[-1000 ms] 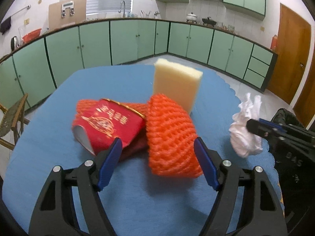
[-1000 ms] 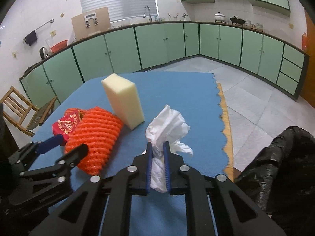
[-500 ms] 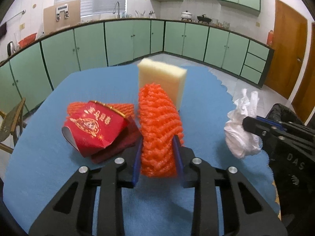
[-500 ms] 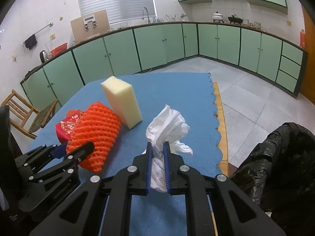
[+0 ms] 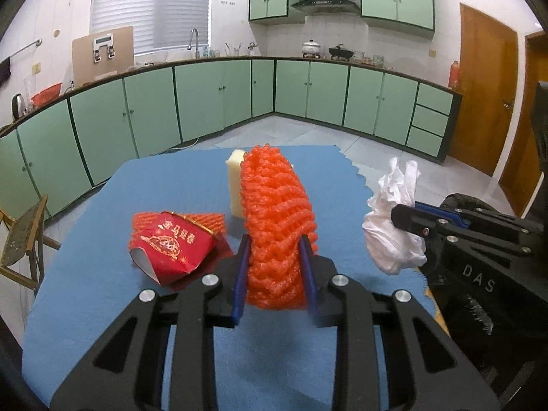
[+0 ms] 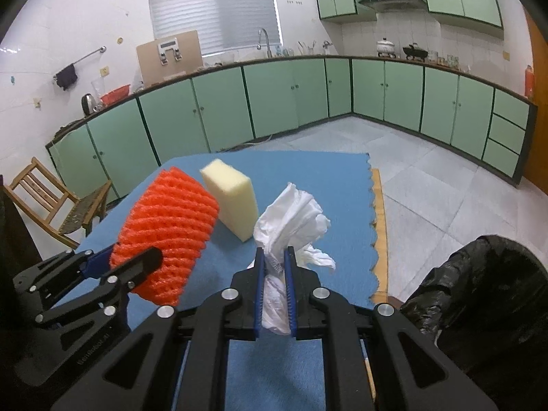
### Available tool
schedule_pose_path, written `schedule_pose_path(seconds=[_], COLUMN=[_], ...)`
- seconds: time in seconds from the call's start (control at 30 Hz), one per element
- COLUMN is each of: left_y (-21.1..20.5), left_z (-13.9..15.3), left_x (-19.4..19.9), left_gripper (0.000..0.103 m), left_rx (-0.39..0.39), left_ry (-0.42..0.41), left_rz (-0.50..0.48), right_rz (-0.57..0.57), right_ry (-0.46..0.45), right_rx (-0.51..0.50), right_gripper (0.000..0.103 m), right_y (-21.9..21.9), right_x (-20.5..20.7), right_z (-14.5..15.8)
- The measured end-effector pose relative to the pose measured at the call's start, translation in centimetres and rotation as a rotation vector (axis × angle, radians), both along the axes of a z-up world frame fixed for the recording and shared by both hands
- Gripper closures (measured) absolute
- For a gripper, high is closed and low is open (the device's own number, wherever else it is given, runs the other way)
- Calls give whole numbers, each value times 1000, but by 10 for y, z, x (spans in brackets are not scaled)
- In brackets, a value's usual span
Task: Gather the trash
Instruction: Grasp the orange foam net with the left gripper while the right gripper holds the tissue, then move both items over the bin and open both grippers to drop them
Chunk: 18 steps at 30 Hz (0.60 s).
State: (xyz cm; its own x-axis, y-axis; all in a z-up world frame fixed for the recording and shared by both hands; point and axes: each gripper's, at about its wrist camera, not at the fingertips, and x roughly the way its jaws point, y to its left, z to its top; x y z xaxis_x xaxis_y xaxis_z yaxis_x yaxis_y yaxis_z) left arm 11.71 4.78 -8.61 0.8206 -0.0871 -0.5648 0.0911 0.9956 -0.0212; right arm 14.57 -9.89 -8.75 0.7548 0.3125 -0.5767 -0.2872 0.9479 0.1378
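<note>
My left gripper point(image 5: 274, 245) is shut on an orange foam net point(image 5: 275, 219) and holds it above the blue tablecloth point(image 5: 102, 291). The net also shows in the right wrist view point(image 6: 167, 233). My right gripper point(image 6: 274, 257) is shut on a crumpled white tissue point(image 6: 291, 219), held above the cloth near its right edge; it shows in the left wrist view too point(image 5: 394, 219). A crushed red paper cup point(image 5: 171, 246) lies on the cloth on another orange net point(image 5: 209, 221). A yellow sponge point(image 6: 231, 198) stands behind.
A black trash bag point(image 6: 479, 291) stands on the floor right of the table. A wooden chair point(image 6: 51, 202) stands at the left. Green kitchen cabinets point(image 5: 308, 92) run along the back walls.
My left gripper closed on the orange foam net and lifted it off the cloth. My right gripper kept hold of the tissue and rose slightly.
</note>
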Motion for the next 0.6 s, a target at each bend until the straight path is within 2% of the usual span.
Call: schedule_pose_path(seconds=[0.6], left_y=[-29], left_z=[25], left_x=[-32], left_gripper=[77], left_rx=[3], left_ry=[-63], left_rz=[-80], right_rz=[-33], right_ry=[-94], right_rx=[0], right_gripper=[92], right_y=[-34], right_x=[-48], right_z=[38])
